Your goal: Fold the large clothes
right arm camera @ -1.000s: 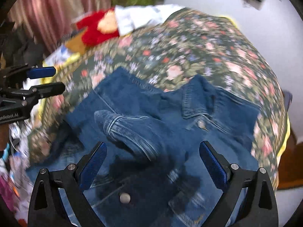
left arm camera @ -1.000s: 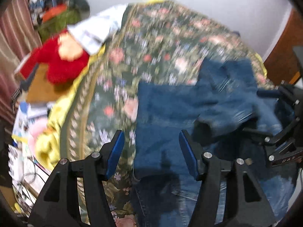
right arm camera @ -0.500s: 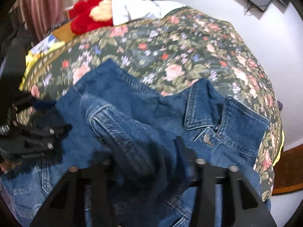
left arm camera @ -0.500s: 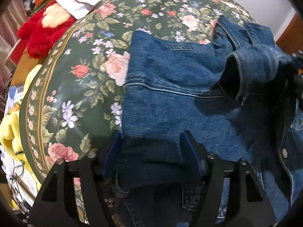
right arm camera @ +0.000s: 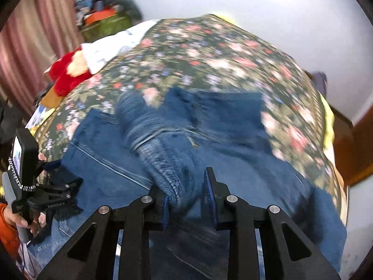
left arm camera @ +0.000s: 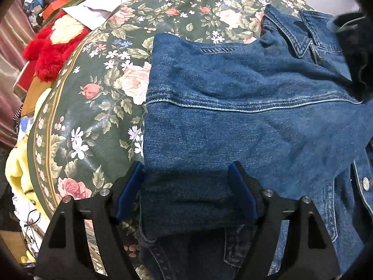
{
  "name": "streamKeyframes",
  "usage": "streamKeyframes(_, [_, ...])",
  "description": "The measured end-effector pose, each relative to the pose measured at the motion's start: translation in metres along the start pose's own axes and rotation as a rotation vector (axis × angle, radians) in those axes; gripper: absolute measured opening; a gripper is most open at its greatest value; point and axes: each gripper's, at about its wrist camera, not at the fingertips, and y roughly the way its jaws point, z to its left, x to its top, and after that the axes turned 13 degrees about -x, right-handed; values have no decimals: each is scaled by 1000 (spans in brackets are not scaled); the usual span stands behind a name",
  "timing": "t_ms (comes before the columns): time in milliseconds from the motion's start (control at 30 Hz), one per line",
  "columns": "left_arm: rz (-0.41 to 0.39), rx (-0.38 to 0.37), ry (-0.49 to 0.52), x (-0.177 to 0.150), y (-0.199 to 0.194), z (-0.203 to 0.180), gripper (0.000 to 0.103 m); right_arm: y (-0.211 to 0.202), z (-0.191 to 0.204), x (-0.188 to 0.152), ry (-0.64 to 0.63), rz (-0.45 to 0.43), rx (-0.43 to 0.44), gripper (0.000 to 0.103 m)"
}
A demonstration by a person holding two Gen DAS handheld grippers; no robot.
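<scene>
So there's a big blue denim jacket (left arm camera: 244, 121) spread out on a dark green floral bedspread (left arm camera: 98, 98), collar (left arm camera: 300, 35) toward the far end, with a metal button (left arm camera: 365, 183) showing on the front panel at the right of the left camera's view.

The left gripper (left arm camera: 186, 191) sits low on the near left edge of the jacket. Its blue-padded fingers (left arm camera: 129, 191) are spread wide, one on each side of a folded edge of denim, not squeezing it as far as I can see.

The right gripper (right arm camera: 190, 193) has its fingers drawn close together, pinching the sleeve (right arm camera: 158, 147), which runs up and away from the jaws across the jacket body. That view is pretty blurred, so seam details are mush.

Off to the left of the bed there's a fluffy red plush toy (left arm camera: 51, 46) with a cream patch, a white cloth (right arm camera: 109, 46) lying next to it, and some yellow fabric (left arm camera: 18, 170) peeking out under the bedspread edge. Pinkish curtains (right arm camera: 39, 39) hang behind all that.
</scene>
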Motion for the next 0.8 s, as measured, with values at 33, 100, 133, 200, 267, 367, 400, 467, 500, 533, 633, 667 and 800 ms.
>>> streamKeyframes(33, [2, 1, -7, 1, 1, -1, 79, 1, -10, -6, 19, 20, 15, 24])
streamKeyframes(100, [6, 6, -19, 2, 2, -1, 79, 3, -23, -19, 47, 55, 40, 24])
streamKeyframes(133, [8, 10, -21, 2, 2, -1, 79, 3, -28, -26, 52, 65, 35, 24])
streamKeyframes(200, [10, 12, -25, 2, 2, -1, 80, 0, -36, -40, 49, 61, 4, 24])
streamKeyframes(267, [13, 14, -27, 2, 2, -3, 80, 0, -44, -51, 65, 91, 40, 24])
streamKeyframes(367, [20, 18, -29, 3, 3, -2, 80, 2, -53, -63, 99, 131, 72, 24])
streamKeyframes(400, [22, 18, -30, 3, 3, -2, 80, 1, -56, -66, 110, 134, 72, 24])
streamKeyframes(467, [24, 18, -30, 3, 4, -2, 80, -2, -60, -70, 127, 141, 87, 24])
streamKeyframes(500, [25, 18, -28, 3, 4, -2, 80, -2, -62, -71, 134, 156, 100, 24])
streamKeyframes(533, [28, 17, -26, 3, 4, -2, 80, -4, -66, -73, 143, 170, 116, 24])
streamKeyframes(633, [35, 18, -22, 5, 4, -2, 80, -9, -75, -74, 172, 211, 162, 24])
streamKeyframes(667, [38, 18, -21, 5, 3, -3, 80, -12, -78, -74, 174, 227, 173, 24])
streamKeyframes(800, [40, 16, -33, 9, -6, -3, 80, -38, -90, -72, 146, 197, 143, 24])
